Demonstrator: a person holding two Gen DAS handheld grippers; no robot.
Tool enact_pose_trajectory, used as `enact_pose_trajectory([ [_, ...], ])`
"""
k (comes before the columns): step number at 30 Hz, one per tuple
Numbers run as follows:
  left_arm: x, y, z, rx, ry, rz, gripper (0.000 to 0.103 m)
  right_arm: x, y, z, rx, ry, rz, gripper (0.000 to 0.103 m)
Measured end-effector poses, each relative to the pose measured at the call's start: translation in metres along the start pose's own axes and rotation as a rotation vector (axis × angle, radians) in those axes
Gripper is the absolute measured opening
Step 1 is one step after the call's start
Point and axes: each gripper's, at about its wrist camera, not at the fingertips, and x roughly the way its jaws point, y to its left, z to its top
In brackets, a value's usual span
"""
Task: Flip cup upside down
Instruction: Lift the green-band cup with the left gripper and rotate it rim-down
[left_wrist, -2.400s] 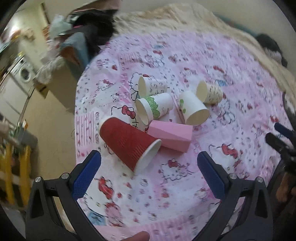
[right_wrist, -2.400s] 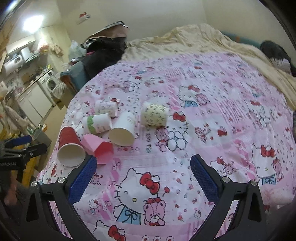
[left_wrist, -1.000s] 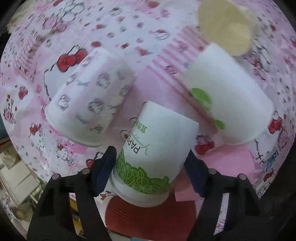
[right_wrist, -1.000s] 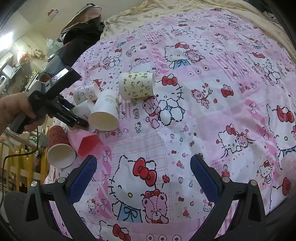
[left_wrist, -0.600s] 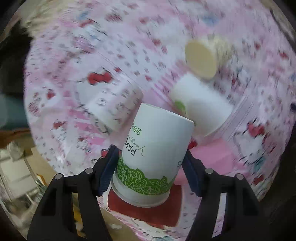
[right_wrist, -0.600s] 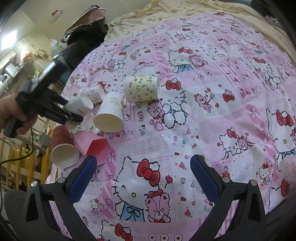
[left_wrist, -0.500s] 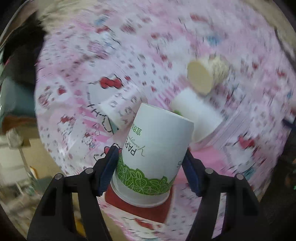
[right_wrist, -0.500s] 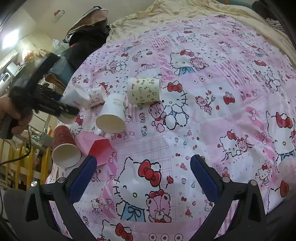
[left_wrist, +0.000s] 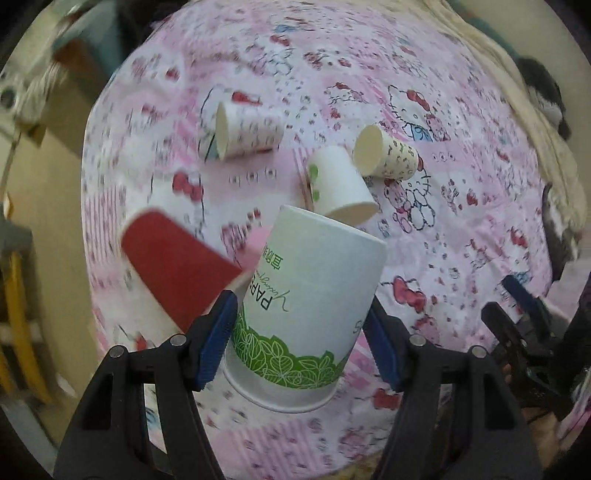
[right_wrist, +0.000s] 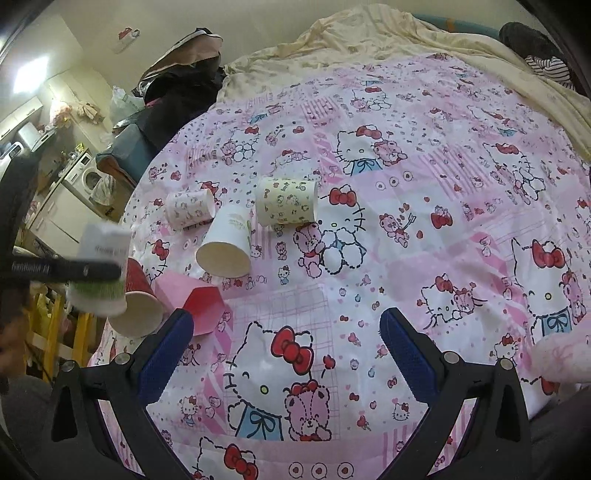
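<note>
My left gripper is shut on a white paper cup with a green leaf band. It holds the cup in the air above the bed, rim toward the camera and base pointing away. The same cup shows blurred at the left of the right wrist view, rim downward. My right gripper is open and empty over the pink Hello Kitty bedspread.
Other cups lie on their sides on the bedspread: a red one, a pink one, a plain white one, a cream patterned one and a white patterned one. The bed's left edge drops to the floor.
My left gripper has lifted the green-leaf cup off the bed and pulled it back and up, away from the other cups. The right gripper has barely moved.
</note>
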Motion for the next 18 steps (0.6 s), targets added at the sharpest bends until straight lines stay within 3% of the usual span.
enact_pose_trajectory([
  [5,0.017,0.012,-0.031,-0.151,0.081,-0.082,0.065,-0.002,0.002,-0.001,-0.012,-0.007,-0.004,0.103],
  [11,0.050,0.012,-0.061,-0.237,0.176,-0.085,0.065,-0.002,0.003,-0.003,-0.017,-0.011,-0.013,0.103],
  [18,0.077,0.022,-0.071,-0.291,0.226,-0.055,0.065,-0.002,0.004,-0.003,-0.020,-0.007,-0.022,0.103],
])
